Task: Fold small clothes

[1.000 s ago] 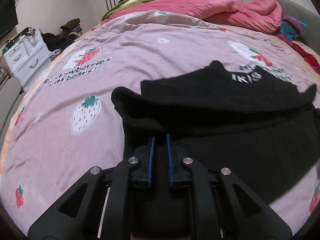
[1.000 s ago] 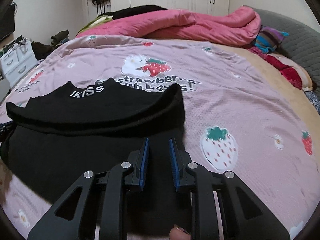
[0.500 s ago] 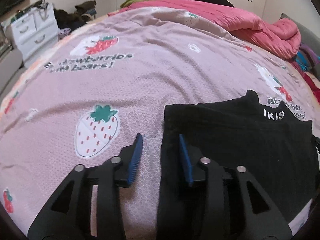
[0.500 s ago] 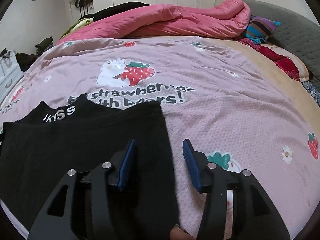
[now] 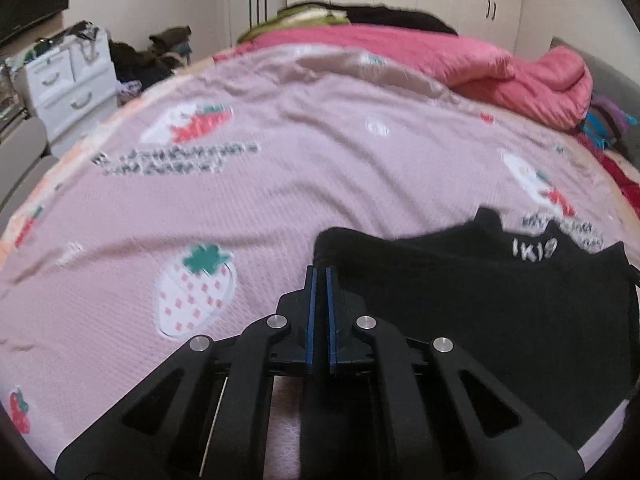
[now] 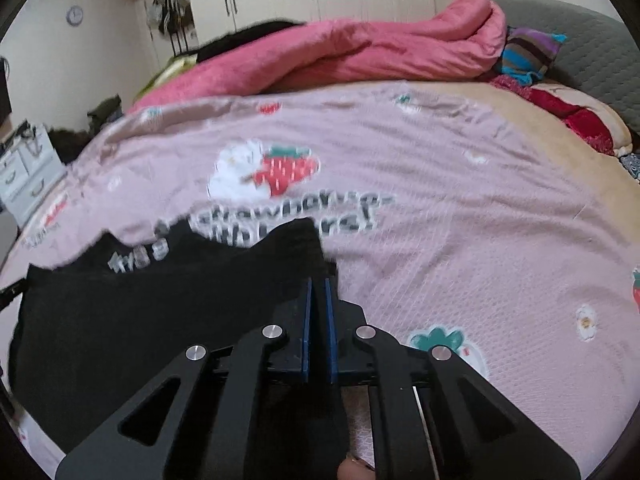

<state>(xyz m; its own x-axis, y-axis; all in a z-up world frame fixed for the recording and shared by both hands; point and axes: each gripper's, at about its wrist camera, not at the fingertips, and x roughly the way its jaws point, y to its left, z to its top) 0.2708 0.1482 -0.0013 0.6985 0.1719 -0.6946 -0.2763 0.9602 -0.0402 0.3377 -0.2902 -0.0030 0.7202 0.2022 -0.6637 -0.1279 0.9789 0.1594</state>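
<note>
In the left wrist view, a white drawer unit is seen at the far left beside the bed. The bed is covered by a pink strawberry-print bedspread, and a large strawberry motif is printed just left of the left gripper. The blue pads of this gripper are brought together, with only a thin slit left between them. Their tips are placed at the left edge of the black garment; whether any fabric is pinched cannot be told. The garment is laid flat on the bedspread to the right of the tips, with white lettering shown near its far edge. A rumpled pink duvet is piled along the far side of the bed.

In the right wrist view, the black garment is spread across the lower left. Its right edge is met by the right gripper, whose pads are likewise closed together; a pinch on the cloth cannot be confirmed. A fingertip is glimpsed at the bottom edge. Further right, bare bedspread is seen, and a grey padded headboard is set behind it.
</note>
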